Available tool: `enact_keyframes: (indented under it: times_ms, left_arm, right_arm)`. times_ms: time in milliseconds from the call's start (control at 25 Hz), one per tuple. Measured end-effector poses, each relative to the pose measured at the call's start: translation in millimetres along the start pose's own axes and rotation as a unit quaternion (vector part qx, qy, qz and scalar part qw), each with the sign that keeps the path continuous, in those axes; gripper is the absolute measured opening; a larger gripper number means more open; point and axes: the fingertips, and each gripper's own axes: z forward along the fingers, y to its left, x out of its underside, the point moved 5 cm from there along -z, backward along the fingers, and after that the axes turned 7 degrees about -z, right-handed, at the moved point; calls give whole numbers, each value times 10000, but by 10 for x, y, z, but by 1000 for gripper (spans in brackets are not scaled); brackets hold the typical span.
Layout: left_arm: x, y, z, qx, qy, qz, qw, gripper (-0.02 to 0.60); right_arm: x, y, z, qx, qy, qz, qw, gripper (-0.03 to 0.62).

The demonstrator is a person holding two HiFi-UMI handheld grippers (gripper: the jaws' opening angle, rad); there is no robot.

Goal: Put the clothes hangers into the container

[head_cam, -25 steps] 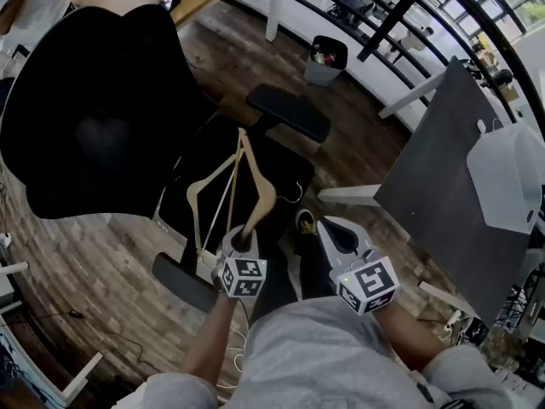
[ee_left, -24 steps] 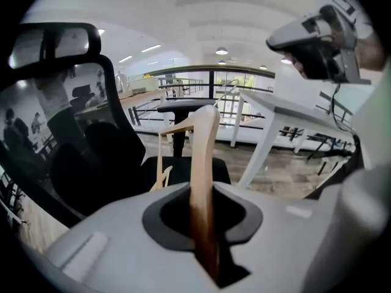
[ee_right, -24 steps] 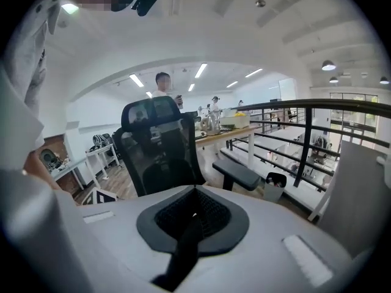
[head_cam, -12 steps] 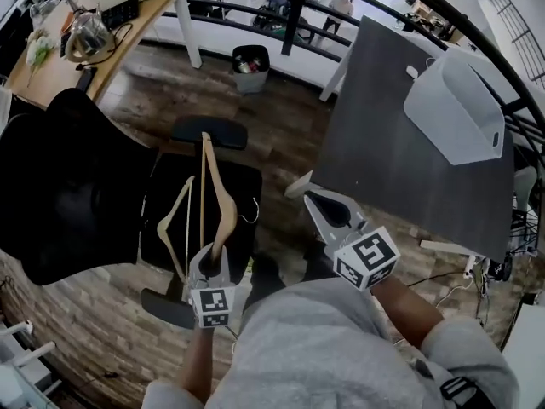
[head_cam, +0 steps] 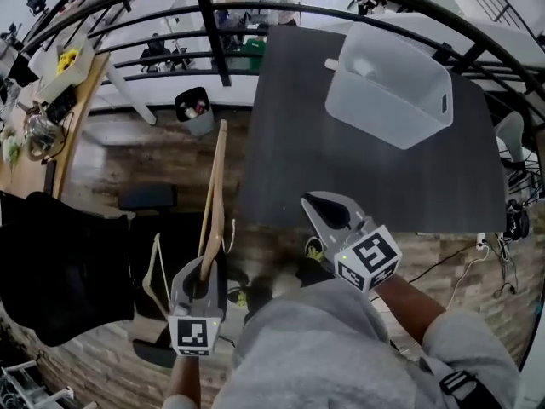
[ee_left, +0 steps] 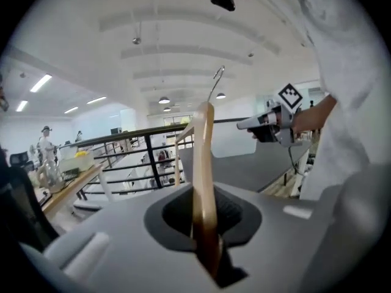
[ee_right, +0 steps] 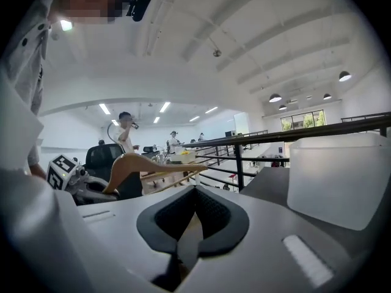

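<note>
Dark grey tabletop (head_cam: 281,143) beside a black railing is carrying the white plastic container (head_cam: 387,88) at its far right corner, mouth up for loading. Off the near left edge, the left gripper (head_cam: 202,273) is pinching a wooden clothes hanger (head_cam: 213,186) by one end. Its fingers (ee_left: 244,215) have just been closing tighter on the wood, so the hanger is jutting forward. The right gripper (head_cam: 322,210) is reaching over the near edge toward the container, with its fingers (ee_right: 214,215) pressed together on nothing, likely keeping clear.

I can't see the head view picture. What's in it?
The left hand-held gripper grips a wooden hanger. The empty right hand-held gripper points toward a dark table with a white container on it.
</note>
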Motion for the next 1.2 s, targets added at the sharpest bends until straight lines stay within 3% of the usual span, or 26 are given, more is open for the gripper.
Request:
enact_keyframes:
  times_ms: [200, 360, 520, 720, 880, 1080, 1200]
  left_arm:
    - [-997, -729, 643, 444, -388, 280, 9979, 29]
    - [-1545, -1125, 1121, 713, -561, 635, 9938, 28]
    - [-2010, -1394, 1507, 1022, -699, 1150, 9856, 28]
    - [-2520, -1711, 2054, 1654, -679, 1482, 9727, 28]
    - [-2783, -1986, 2559, 2276, -483, 1799, 9558, 28]
    - [-2939, -2099, 3220, 3176, -279, 2569, 9123, 28]
    - [-3019, -2221, 3626, 3539, 191, 2626, 8975, 28]
  right_arm:
    - [19, -859, -555, 207, -292, 74, 9993, -2]
    - [110, -1383, -885, 410, -397, 268, 9980, -2]
    - [152, -1792, -1199, 781, -584, 484, 9941, -3]
    - [202, -2191, -1547, 1257, -751, 626, 9872, -3]
    - [245, -2403, -1759, 1545, -803, 602, 9829, -2]
    - [234, -2555, -1854, 1975, -836, 675, 9744, -2]
    - [241, -2708, -1914, 2183, -790, 664, 9704, -2]
